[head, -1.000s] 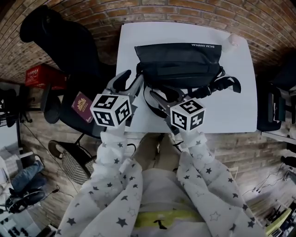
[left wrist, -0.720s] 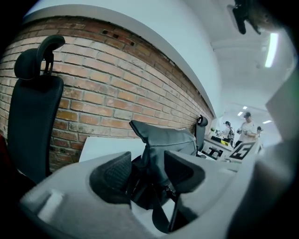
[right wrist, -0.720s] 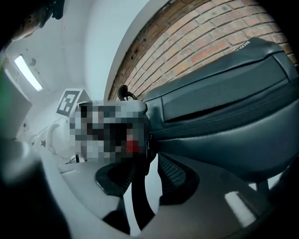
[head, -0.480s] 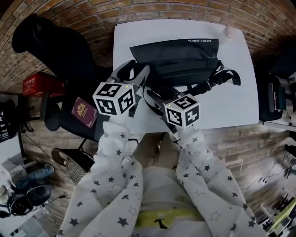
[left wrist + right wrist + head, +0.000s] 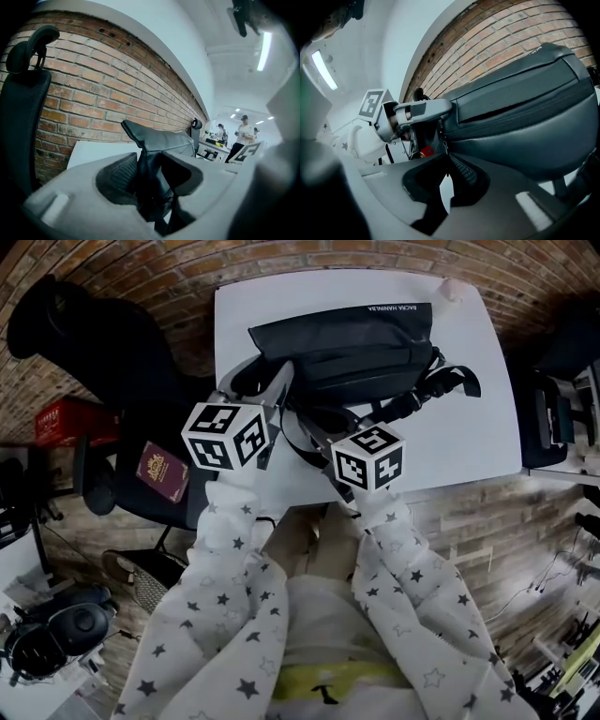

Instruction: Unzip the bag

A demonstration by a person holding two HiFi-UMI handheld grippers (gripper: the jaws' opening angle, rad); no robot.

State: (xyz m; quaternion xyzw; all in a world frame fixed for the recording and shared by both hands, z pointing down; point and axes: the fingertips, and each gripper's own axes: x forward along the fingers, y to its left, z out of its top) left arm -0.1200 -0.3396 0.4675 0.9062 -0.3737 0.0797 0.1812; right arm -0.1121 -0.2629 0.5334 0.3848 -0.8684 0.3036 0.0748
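A black bag lies on the white table against the brick wall. My left gripper is at the bag's left end. In the left gripper view the bag's end fabric fills the gap of the left gripper, whose jaws have just been closing on it. My right gripper is at the bag's front near that end. Its jaws have just been closing too. In the right gripper view the right gripper stands nearly together, pinching the thin zipper pull that hangs from the bag.
The bag's straps and buckles trail to the right on the table. A black office chair stands left of the table with a maroon booklet on its seat. A small pale object sits at the table's far right corner.
The left gripper has shifted in against the bag's left end and its fingers now flank it. The right gripper has stayed at the bag's front.
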